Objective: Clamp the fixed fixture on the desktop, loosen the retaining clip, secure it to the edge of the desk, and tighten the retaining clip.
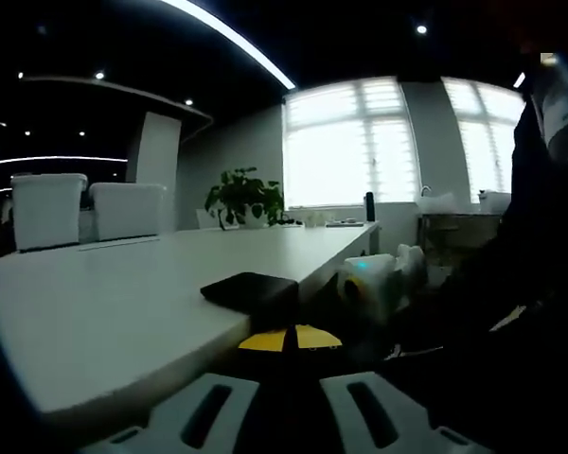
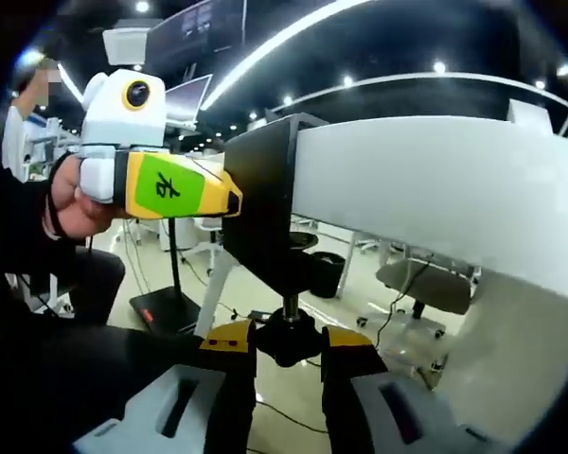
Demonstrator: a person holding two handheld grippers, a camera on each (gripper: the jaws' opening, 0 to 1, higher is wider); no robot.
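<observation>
A black clamp fixture (image 1: 252, 288) sits over the edge of the white desk (image 1: 123, 312), its flat top plate lying on the desktop. My left gripper (image 1: 289, 339) is shut on the fixture's near side, yellow pads close together. In the right gripper view the fixture (image 2: 265, 203) wraps the desk edge (image 2: 435, 184) from below. Its black screw knob (image 2: 289, 339) hangs under it, and my right gripper (image 2: 289, 352) is shut on that knob. The left gripper (image 2: 229, 200), green and yellow, presses on the fixture from the left. The right gripper (image 1: 374, 282) shows beyond the desk edge.
A potted plant (image 1: 244, 197) and white chair backs (image 1: 47, 208) stand at the far end of the desk. A dark sleeve (image 1: 540, 284) fills the right side. Under the desk are a hand (image 2: 71, 203) holding the left gripper, a black stand base (image 2: 166, 307) and an office chair (image 2: 426, 282).
</observation>
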